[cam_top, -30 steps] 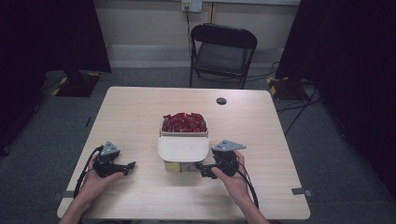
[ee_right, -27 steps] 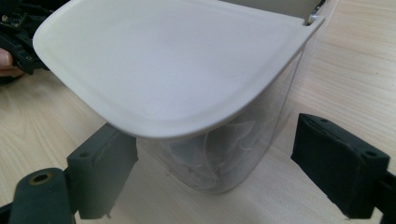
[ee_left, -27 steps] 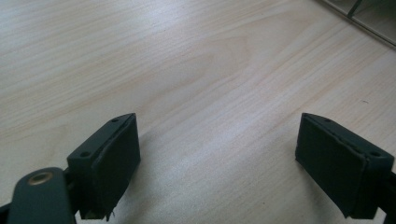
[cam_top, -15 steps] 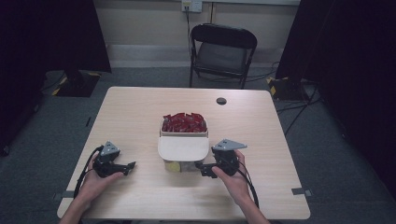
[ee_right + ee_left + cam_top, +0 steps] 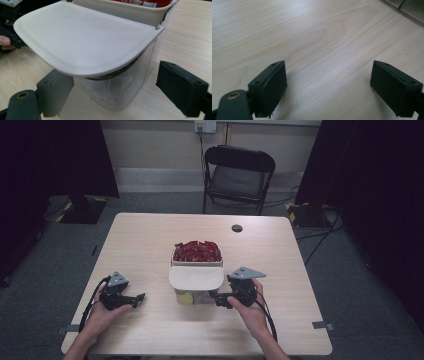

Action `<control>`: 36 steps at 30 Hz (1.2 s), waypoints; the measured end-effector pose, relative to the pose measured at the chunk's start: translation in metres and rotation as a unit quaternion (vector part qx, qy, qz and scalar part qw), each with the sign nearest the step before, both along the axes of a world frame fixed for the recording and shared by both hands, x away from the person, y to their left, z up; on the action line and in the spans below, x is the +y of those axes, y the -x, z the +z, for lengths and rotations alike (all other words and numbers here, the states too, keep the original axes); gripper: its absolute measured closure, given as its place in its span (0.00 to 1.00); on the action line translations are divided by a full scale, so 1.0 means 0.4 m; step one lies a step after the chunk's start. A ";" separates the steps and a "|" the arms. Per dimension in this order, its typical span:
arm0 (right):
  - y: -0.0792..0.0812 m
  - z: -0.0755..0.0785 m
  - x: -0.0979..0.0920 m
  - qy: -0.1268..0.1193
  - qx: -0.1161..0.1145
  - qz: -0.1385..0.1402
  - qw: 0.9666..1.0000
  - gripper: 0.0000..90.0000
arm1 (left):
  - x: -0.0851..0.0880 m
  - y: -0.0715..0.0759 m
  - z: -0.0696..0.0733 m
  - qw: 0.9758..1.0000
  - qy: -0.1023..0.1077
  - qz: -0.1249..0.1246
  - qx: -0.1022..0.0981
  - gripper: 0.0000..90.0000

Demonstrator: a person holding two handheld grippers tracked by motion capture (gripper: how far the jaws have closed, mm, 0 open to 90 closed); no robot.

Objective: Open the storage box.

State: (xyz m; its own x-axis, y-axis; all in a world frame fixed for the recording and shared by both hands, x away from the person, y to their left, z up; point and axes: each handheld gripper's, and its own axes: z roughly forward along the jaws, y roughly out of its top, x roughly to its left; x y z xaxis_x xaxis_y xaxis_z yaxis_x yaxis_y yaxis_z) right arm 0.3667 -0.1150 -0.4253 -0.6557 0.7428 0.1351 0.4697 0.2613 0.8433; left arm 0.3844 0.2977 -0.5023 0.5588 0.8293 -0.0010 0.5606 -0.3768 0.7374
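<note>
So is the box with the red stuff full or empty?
Full: red packets heap above the rim of the white box on the table.

black folding chair (image 5: 239, 175) stands beyond the table (image 5: 150, 245).

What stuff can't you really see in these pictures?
- Red packets in the cream plastic bin, high view: too small to read; right gripper view: cut off by the top edge.
- Clear plastic cup, right gripper view: the wide cream flap hides its top.
- Yellow thing under that flap, high view: too small to identify.
- Small dark disc on the table, high view: too small to identify.
</note>
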 end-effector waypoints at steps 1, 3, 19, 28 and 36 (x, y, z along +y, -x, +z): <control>0.000 0.001 0.001 0.000 0.000 0.000 1.000 0.15 | 0.000 0.000 0.000 1.000 0.000 0.000 0.000 0.15; 0.000 0.003 0.001 0.000 0.000 0.001 1.000 0.15 | 0.000 0.000 0.000 1.000 0.000 0.000 0.000 0.15; -0.014 0.022 0.007 -0.005 -0.004 0.005 1.000 0.15 | 0.000 0.000 0.000 1.000 0.000 0.000 0.000 0.15; -0.021 0.026 0.003 -0.008 -0.005 0.001 1.000 0.15 | 0.000 0.000 0.000 1.000 0.000 0.000 0.000 0.15; -0.030 0.041 0.001 -0.012 -0.010 0.001 1.000 0.15 | 0.000 0.000 0.000 1.000 0.000 0.000 0.000 0.15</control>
